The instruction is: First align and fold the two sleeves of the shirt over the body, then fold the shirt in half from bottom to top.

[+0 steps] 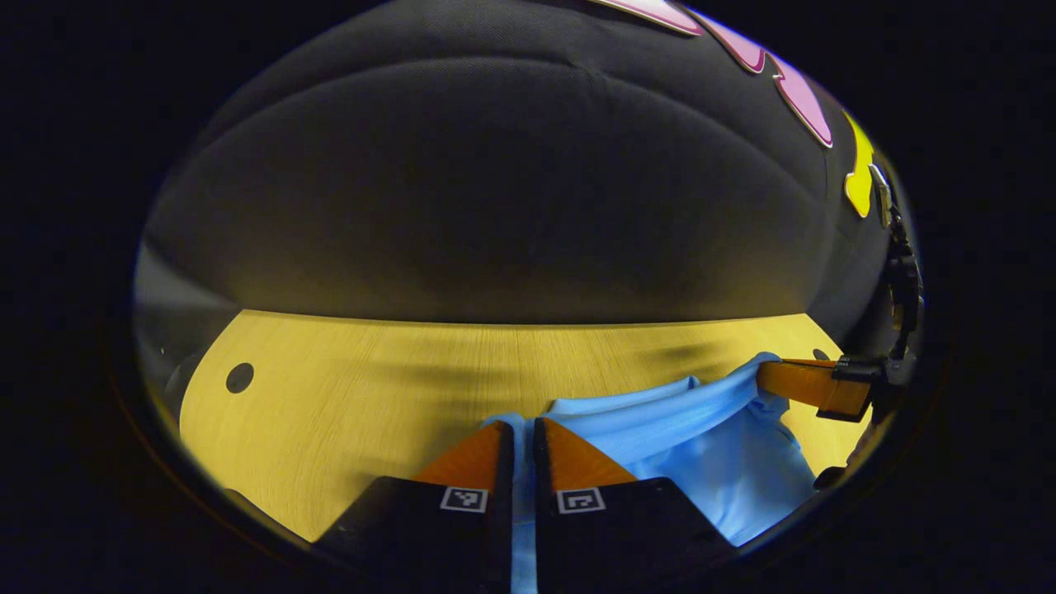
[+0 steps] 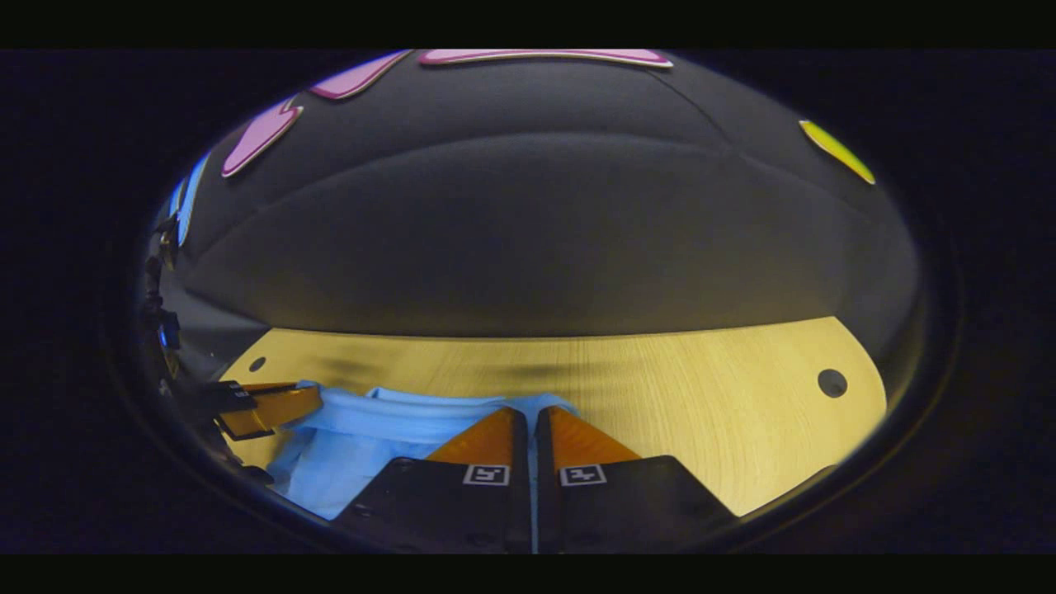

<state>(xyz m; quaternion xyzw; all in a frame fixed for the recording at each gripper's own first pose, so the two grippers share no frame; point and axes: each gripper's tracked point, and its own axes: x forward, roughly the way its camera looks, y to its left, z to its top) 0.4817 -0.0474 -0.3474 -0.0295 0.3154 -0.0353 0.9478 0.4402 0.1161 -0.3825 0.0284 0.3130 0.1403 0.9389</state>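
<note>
Over the table (image 1: 346, 388), both grippers pinch the shirt (image 1: 709, 462).

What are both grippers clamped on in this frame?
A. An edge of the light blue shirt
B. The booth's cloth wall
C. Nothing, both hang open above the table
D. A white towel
A: blue fabric of the shirt runs between the closed fingers of the left gripper and the right gripper, above the wooden table.
</note>
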